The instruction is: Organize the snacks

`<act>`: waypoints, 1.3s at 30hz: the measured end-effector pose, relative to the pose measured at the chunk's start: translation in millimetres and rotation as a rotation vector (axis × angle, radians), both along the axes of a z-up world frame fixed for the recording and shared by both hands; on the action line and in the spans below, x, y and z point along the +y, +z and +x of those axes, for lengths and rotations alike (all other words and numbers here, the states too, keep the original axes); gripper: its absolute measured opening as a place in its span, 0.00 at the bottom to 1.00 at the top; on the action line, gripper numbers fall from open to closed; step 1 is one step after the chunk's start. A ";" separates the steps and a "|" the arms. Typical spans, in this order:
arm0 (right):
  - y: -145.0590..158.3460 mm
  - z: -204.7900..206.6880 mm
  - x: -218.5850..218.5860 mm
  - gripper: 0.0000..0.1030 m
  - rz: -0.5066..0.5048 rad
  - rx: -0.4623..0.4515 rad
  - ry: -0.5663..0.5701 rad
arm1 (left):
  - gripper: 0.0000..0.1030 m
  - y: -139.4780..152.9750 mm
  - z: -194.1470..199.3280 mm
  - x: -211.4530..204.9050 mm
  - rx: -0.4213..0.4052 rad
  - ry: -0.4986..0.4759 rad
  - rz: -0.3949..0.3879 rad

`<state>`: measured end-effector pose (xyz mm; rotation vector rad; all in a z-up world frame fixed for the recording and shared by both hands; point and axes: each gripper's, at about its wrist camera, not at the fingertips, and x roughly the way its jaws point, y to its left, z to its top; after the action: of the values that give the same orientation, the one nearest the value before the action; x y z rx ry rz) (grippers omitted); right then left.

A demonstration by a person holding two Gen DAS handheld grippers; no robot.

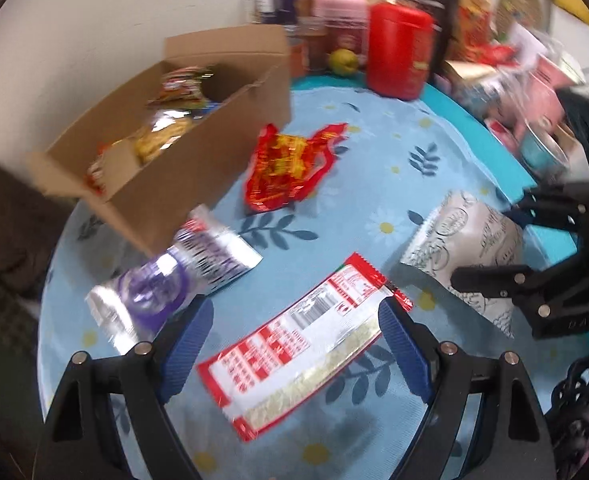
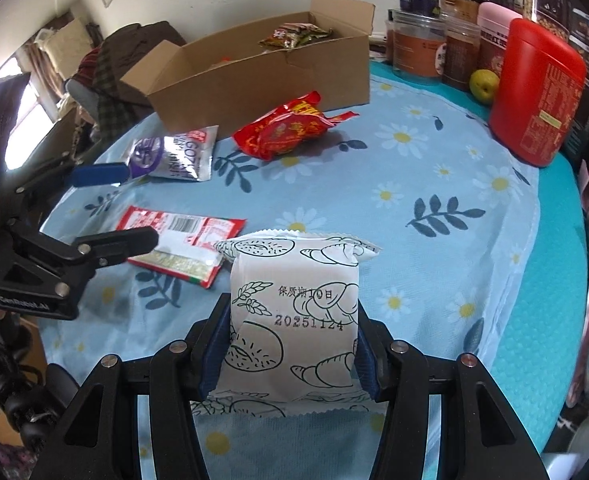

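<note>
Snacks lie loose on the desk [image 1: 374,140]; the red-and-white packet [image 1: 294,344] sits between the wide-open, empty left gripper [image 1: 294,352], its long axis slanting across the gap. The right gripper [image 2: 290,344] clamps the white bread packet [image 2: 294,320], and the cardboard box [image 2: 262,76] stands beyond both.

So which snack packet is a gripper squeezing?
The white packet with bread drawings, pinched between the right gripper fingers. The red, purple and red-and-white packets just lie on the cloth.

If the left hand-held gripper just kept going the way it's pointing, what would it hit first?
Most likely the flat red-and-white snack packet lying on the flowered tablecloth. The left hand-held gripper is open and angled downward with the packet between its fingers. How far above it they are is unclear.
</note>
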<state>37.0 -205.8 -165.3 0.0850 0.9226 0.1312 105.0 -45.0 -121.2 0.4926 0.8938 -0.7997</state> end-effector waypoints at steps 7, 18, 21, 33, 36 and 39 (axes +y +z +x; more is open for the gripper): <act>-3.7 8.3 3.5 0.52 0.007 0.026 0.016 | 0.83 -14.3 13.3 -9.7 0.084 -0.156 0.022; -5.6 12.4 10.2 0.52 -0.019 0.044 0.021 | 0.82 -35.4 9.5 -15.8 0.115 -0.211 0.073; -5.1 10.6 8.9 0.52 -0.018 0.042 0.018 | 0.65 -32.7 4.4 -9.6 0.102 -0.181 0.046; -5.5 -3.3 4.0 0.52 -0.010 0.028 0.002 | 0.50 -24.2 -22.7 10.2 0.203 0.108 0.008; -6.0 -9.9 3.0 0.52 -0.008 0.025 0.001 | 0.50 -22.8 -30.6 13.1 0.206 0.192 0.001; -7.4 -16.4 0.8 0.52 -0.007 0.025 -0.002 | 0.50 -24.1 -39.8 14.8 0.232 0.267 -0.043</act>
<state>20.5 -205.0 -172.6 0.0809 0.9481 0.1250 65.2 -30.3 -145.4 0.2383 1.1280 -0.6370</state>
